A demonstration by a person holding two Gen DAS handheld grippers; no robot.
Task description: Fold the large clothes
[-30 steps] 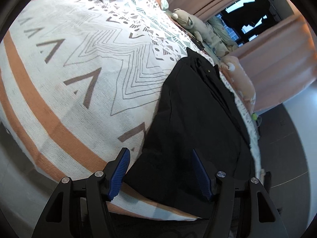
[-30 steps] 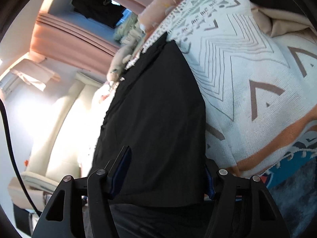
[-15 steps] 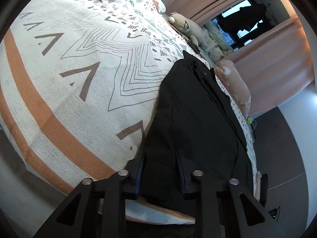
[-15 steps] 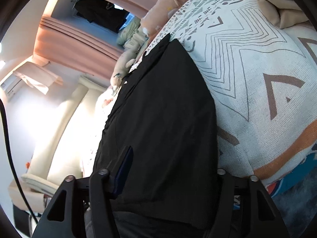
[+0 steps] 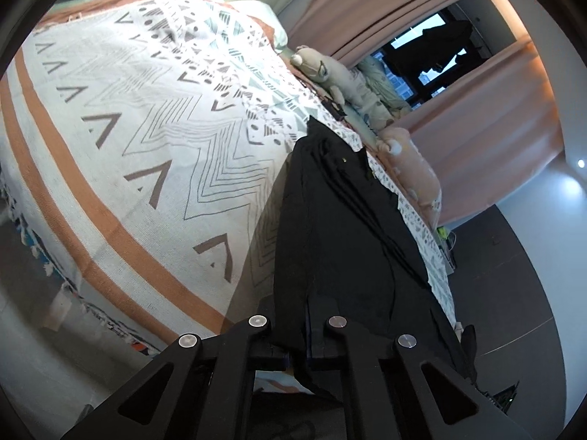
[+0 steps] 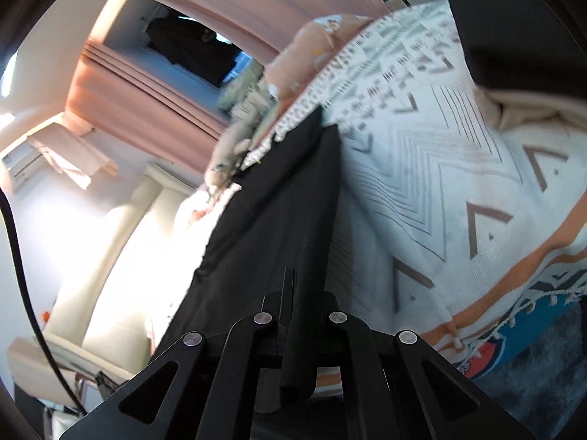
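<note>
A bed takes up most of both views, covered by a white throw (image 5: 154, 154) with orange bands and grey zigzags; its fringed edge (image 6: 528, 304) hangs down over a dark floor (image 5: 513, 275). The throw's wide patterned middle lies bare — open room beside the garment. Peach curtains (image 5: 491, 110) frame a dark window beyond the bed, and plush toys (image 5: 341, 80) line the far edge of the bed.

The black garment (image 5: 341, 227) stretches in a long strip along that far side, its near end drawn off the throw and its far end still lying flat. The left gripper (image 5: 306, 333) is clamped tight on the garment's near hem — cloth bunches between the jaws. The right gripper (image 6: 297, 315) pinches another part of the near hem, with a fold draped down between its fingers. No labels or writing can be read.
</note>
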